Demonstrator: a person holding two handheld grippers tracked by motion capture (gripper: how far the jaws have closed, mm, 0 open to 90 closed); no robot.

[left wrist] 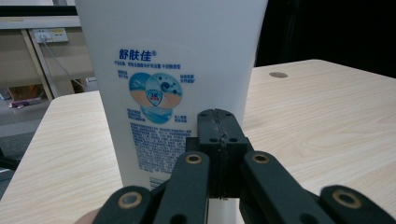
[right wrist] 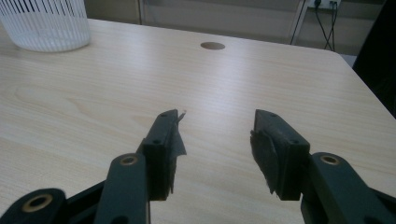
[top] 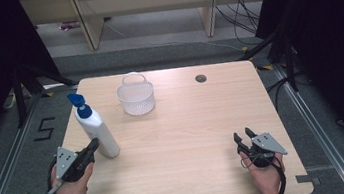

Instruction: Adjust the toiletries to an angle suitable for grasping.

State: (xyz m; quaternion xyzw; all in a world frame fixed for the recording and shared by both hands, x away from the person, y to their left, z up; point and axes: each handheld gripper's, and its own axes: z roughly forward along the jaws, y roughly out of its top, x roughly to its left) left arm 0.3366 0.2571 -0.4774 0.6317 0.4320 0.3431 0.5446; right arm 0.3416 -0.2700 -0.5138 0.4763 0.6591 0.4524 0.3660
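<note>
Left claw point(top: 94, 144) at 8 o'clock on the pale wood-grain worktop point(top: 181, 141): jaws pressed together, nothing between them, tips just beside the base of the tall white plastic lotion bottle with blue pump cap point(top: 96, 128); contact cannot be told. In the left gripper view the bottle's blue printed label point(left wrist: 154, 93) faces the closed jaws. Right claw point(top: 243, 134) at 4 o'clock: jaws spread wide, empty. White ribbed plastic basket point(top: 136, 97) at 12 o'clock, well apart from both.

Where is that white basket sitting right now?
In the high view the white basket stands at the table's far side, left of centre, just right of the pump bottle and left of the round hole.
</note>
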